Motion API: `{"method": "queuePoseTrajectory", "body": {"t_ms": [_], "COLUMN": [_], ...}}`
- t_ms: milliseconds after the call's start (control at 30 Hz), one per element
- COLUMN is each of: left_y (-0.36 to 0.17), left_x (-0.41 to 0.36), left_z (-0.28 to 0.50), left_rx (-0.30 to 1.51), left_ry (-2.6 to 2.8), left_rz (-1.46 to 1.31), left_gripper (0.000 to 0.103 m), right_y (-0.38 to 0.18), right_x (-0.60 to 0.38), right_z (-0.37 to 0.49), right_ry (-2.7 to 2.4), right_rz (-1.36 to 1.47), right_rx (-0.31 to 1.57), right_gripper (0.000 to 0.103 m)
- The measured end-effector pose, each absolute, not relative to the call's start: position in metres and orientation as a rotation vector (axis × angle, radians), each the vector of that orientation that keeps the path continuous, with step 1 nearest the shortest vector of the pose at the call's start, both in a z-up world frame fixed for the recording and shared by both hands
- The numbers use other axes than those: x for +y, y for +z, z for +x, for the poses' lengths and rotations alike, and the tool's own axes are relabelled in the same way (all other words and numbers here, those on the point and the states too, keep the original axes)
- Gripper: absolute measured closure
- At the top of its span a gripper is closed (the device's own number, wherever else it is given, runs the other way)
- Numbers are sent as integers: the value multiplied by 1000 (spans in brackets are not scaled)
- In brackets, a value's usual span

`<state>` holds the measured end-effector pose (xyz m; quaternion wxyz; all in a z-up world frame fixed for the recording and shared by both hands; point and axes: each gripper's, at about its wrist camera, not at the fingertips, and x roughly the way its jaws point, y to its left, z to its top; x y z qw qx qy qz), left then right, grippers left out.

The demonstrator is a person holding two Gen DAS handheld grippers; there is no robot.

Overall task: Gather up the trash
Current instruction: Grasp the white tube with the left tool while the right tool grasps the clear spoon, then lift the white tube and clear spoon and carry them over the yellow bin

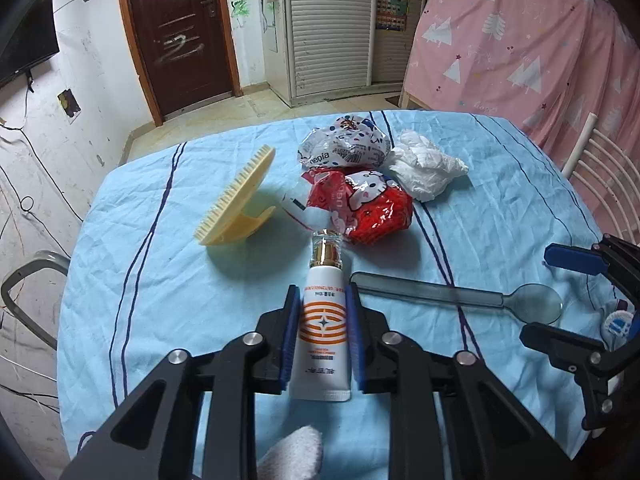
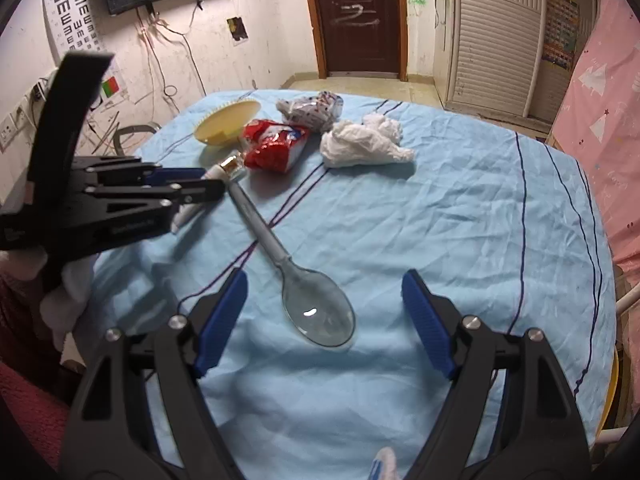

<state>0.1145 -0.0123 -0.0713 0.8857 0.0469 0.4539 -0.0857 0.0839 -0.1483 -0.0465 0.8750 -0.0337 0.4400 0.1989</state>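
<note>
A: Where is the tube (image 1: 322, 322)?
B: Right between the left gripper (image 1: 322, 308) pads. They squeeze it tight.
A: And the right gripper (image 2: 323, 292)?
B: Wide open, holding nothing. The clear spoon (image 2: 316, 308) lies between its fingers. The red wrapper (image 2: 274, 145) and white tissue (image 2: 362, 141) lie farther ahead.

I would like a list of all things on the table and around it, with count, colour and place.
tube: one, white with orange rings, near edge, between the left pads
spoon: one, grey translucent, beside the tube
brush: one, pale yellow, far left
red wrapper: one, centre
white printed wrapper: one, behind the red one
tissue: one, white, crumpled, right of the wrappers
tablecloth: one, light blue, striped
left gripper: black, blue pads, shut on the tube
right gripper: open above the spoon bowl
</note>
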Motion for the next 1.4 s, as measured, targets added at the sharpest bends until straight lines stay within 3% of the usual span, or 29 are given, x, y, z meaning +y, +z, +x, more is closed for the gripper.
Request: {"method": "queuePoseTrajectory", "body": {"t_ms": [400,600,733,1200,1333,1400], "left_y": [-58,-51,-46,-38,-44,-48], "left_x": [3,6,8,14,16,14], "left_z": [98,92,87,80,89,92], "left_rx": [917,911,898,888,910,923], "left_ry": [-164,-168,-168,-167,-158,-161], "left_rz": [40,20,13,-4,6,19], "left_gripper": [90,90,90,91,86,78], "right_y": [-52,-53,-51,-32,-27,-26], "right_x": [-140,-135,-134,-158,-167,-170], "right_z": [86,81,77,64,62,60], "right_ry": [414,396,400,347,340,337], "right_rz": [-128,-188,-209,-115,-84,-76], "right_rx": [949,939,931,864,845,844], "right_gripper": [28,44,68,71,71,71]}}
